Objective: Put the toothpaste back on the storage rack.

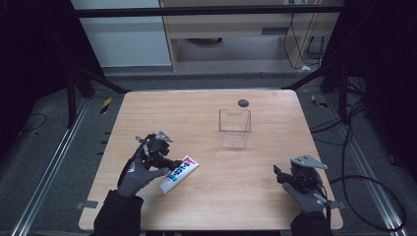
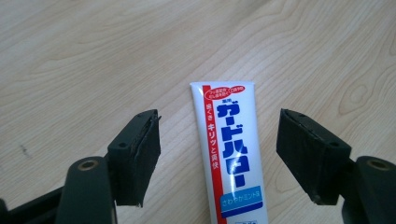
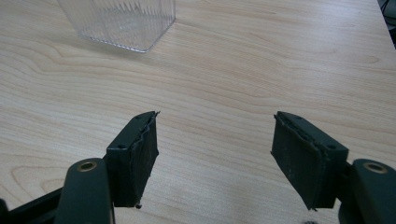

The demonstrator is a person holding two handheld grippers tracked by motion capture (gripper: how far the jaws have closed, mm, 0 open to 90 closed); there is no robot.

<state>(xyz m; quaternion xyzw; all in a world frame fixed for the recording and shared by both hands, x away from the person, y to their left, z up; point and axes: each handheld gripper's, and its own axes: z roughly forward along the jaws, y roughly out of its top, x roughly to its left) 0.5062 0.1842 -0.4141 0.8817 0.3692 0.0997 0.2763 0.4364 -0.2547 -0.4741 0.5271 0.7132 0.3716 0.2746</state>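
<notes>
The table (image 1: 231, 196) is slick, so the toothpaste tube (image 2: 231, 154) could skid or twist if 1 pad lands first. It lies flat, white with red and blue print, well short of the clear box (image 1: 235, 128), between the left gripper's (image 2: 219, 154) spread jaws, untouched. The right gripper (image 3: 215, 158) gapes empty.
</notes>
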